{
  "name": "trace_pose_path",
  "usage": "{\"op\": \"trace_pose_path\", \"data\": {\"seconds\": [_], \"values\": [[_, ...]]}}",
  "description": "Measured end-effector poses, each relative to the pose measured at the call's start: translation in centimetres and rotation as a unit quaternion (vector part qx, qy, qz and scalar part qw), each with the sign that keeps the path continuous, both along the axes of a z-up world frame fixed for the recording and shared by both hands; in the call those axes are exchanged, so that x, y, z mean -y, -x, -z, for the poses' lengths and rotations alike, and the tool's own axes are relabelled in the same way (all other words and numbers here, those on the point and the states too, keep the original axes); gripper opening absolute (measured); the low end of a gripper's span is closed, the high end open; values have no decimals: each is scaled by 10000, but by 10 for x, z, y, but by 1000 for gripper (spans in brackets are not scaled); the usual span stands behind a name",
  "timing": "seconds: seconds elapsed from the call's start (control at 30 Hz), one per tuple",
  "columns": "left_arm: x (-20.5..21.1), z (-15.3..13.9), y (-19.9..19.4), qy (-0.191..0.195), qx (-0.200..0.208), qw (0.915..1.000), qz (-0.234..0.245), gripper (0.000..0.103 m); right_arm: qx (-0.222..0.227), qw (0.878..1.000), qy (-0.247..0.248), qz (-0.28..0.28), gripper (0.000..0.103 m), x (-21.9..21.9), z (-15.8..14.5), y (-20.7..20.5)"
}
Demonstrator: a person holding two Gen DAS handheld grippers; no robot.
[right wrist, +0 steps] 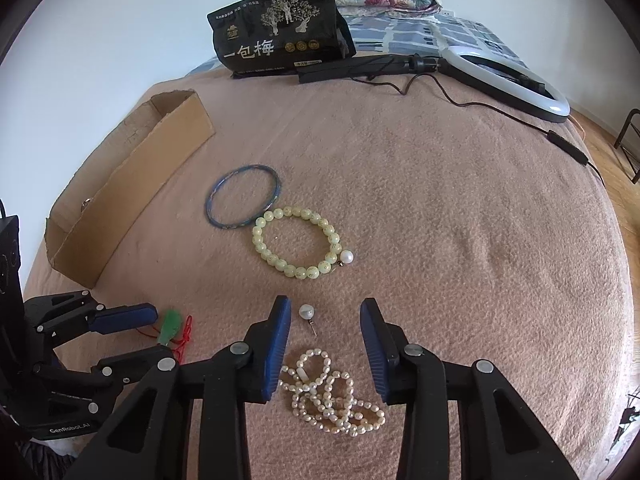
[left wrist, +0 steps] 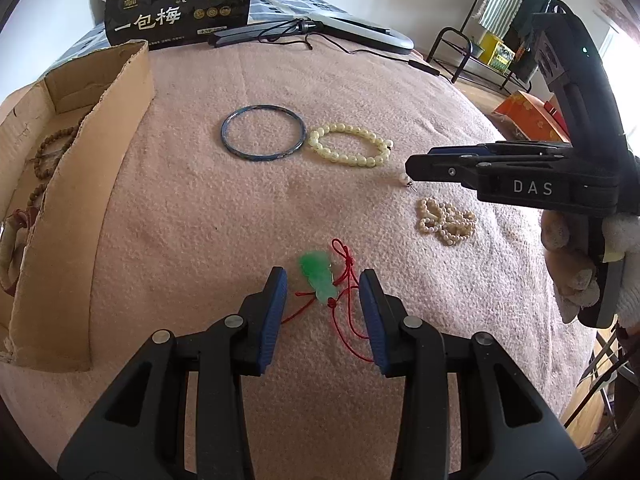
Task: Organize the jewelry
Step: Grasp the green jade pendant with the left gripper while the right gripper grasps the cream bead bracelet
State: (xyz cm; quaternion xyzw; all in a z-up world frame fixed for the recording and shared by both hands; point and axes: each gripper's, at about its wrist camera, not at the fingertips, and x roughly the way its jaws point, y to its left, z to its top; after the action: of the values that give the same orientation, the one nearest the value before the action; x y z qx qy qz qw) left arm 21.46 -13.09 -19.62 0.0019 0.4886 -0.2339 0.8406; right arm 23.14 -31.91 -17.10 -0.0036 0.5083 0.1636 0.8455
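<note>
Wooden beads (left wrist: 52, 152) in box (left wrist: 92, 208), left view only

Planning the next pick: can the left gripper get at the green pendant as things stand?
Probably yes: the left gripper is open with the green pendant between its fingers; only its red cord lies nearby.

On the bed (right wrist: 440, 200), a bangle (right wrist: 242, 196) touches a bead bracelet (right wrist: 298, 242); box (right wrist: 132, 184) at left, pearl strand (right wrist: 334, 394) nearest, ear stud (right wrist: 307, 313) between bracelet and strand
</note>
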Motion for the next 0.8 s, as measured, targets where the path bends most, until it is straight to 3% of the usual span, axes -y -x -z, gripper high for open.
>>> {"op": "trace_pose_path", "data": {"seconds": [0.33,0.63,0.8], "values": [[3,3,-1,-29,-3,10000,6,37,19,10000,23,75,30,2,3,-17],[2,7,-3,-32,-9,10000,-21,32,126,9981,30,-609,27,-38,-4,-24],[1,9,-3,-117,40,9999,-35,22,-5,9961,140,-870,27,-57,4,-33]]}}
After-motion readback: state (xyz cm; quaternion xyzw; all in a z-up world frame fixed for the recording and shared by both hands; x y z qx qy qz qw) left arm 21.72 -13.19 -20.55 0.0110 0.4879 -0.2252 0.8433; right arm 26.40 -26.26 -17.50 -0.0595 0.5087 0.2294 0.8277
